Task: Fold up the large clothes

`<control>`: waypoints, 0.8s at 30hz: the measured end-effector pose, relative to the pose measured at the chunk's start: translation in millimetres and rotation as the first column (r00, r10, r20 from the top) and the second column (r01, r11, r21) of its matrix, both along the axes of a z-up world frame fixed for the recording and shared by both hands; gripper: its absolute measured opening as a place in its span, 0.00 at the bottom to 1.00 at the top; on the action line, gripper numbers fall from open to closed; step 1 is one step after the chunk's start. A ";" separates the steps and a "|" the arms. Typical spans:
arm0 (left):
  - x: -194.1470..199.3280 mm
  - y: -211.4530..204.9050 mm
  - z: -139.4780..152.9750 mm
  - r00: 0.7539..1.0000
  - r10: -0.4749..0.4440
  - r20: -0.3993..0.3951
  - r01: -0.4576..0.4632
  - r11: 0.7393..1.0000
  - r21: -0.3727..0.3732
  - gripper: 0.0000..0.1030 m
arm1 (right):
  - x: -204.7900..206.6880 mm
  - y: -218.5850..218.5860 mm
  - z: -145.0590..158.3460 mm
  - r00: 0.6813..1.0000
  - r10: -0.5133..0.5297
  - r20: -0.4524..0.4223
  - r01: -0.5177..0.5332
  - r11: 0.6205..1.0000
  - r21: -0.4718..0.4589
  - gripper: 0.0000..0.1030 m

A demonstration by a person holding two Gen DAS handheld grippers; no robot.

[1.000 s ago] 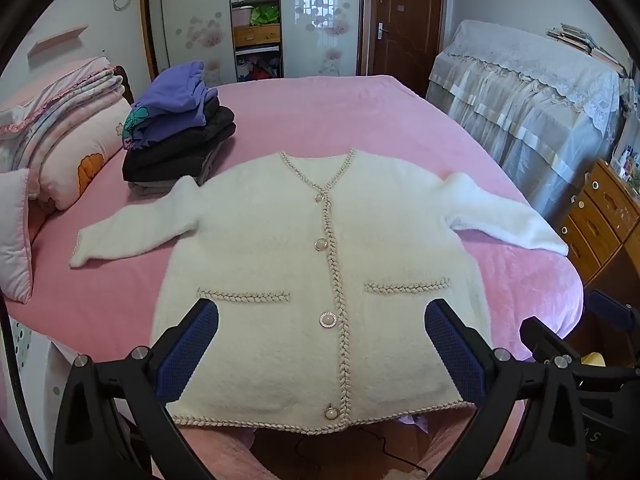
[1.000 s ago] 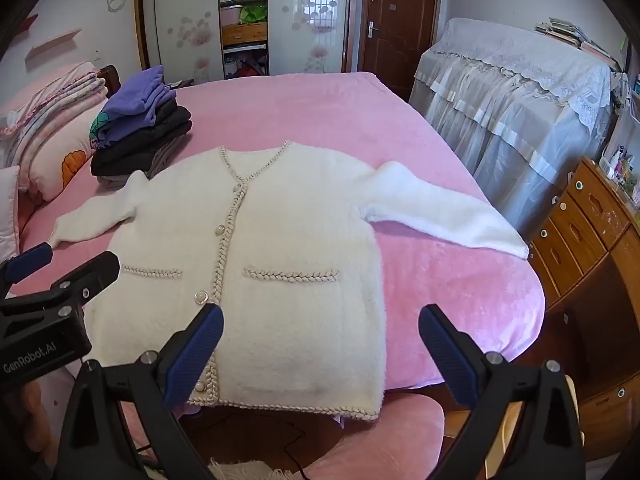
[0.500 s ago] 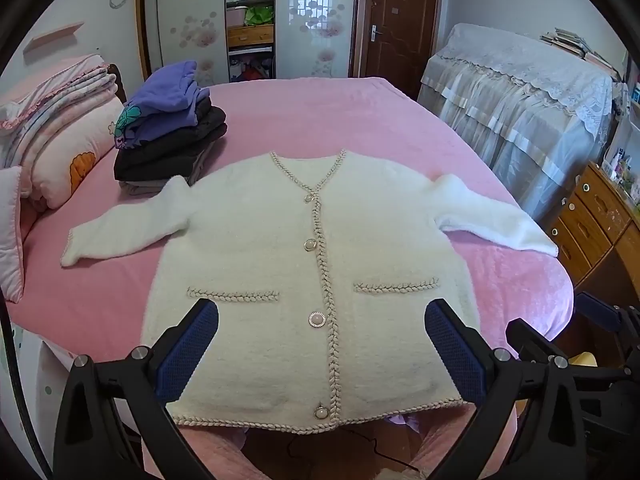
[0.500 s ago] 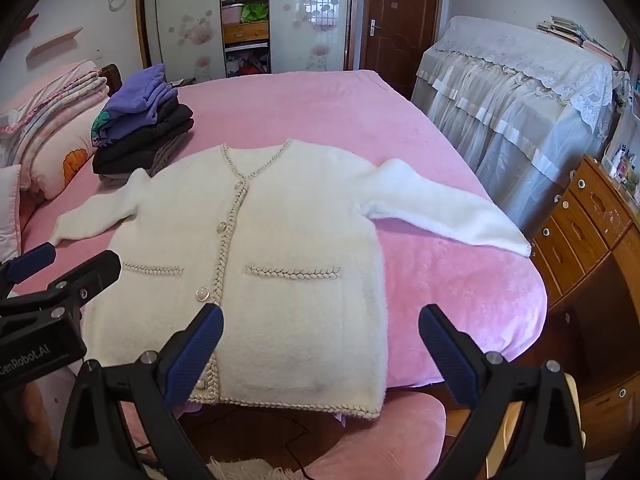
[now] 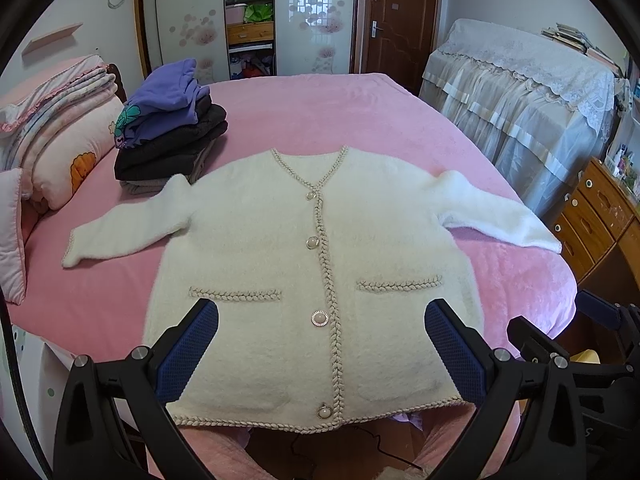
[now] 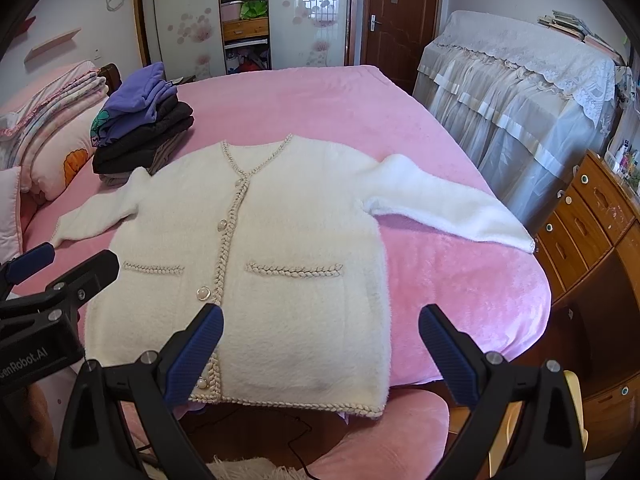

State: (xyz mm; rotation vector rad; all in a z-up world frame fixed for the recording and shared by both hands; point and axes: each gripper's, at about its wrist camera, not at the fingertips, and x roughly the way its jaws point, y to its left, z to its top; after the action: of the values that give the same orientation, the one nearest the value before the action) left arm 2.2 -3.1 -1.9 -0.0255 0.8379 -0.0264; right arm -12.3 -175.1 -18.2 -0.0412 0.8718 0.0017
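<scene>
Your left gripper (image 5: 321, 336) and right gripper (image 6: 321, 334) hover level, jaws wide and empty, over the cardigan's (image 5: 280, 264) near hem; its collar points far, sleeves spread left-right.

A cream cardigan (image 5: 304, 264) lies flat, buttoned, on the pink bed (image 5: 320, 112), sleeves spread.

Wooden dresser (image 6: 588, 216) beside bed (image 5: 320, 112) — pillows (image 5: 68, 148).

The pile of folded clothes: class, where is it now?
In both wrist views the pile of folded clothes sits upper left on the pink bed, between the pillows and the white cardigan.
</scene>
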 end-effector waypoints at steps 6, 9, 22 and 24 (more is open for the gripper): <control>4.2 3.0 -0.3 1.000 0.007 -0.015 -0.008 1.000 -0.011 0.99 | 6.7 -9.2 -0.1 1.000 0.007 -0.018 -0.007 1.000 0.013 0.96; 6.1 4.0 0.6 1.000 0.011 -0.018 -0.011 1.000 -0.015 0.99 | 9.6 -8.7 0.7 1.000 0.011 -0.028 -0.010 1.000 0.016 0.96; 9.1 4.7 -1.9 1.000 0.025 -0.017 -0.025 1.000 0.004 0.99 | 15.3 -10.7 0.2 1.000 0.007 -0.026 -0.006 1.000 0.029 0.96; 9.8 4.4 -2.9 0.999 0.024 -0.021 -0.024 1.000 0.007 0.99 | 15.6 -13.0 0.1 1.000 0.003 -0.026 -0.002 1.000 0.031 0.96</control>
State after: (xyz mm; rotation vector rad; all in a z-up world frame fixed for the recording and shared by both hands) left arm 12.0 1.3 -4.8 -0.0299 0.8585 -0.0008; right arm 3.4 -188.2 -18.1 -0.0129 0.8980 0.0179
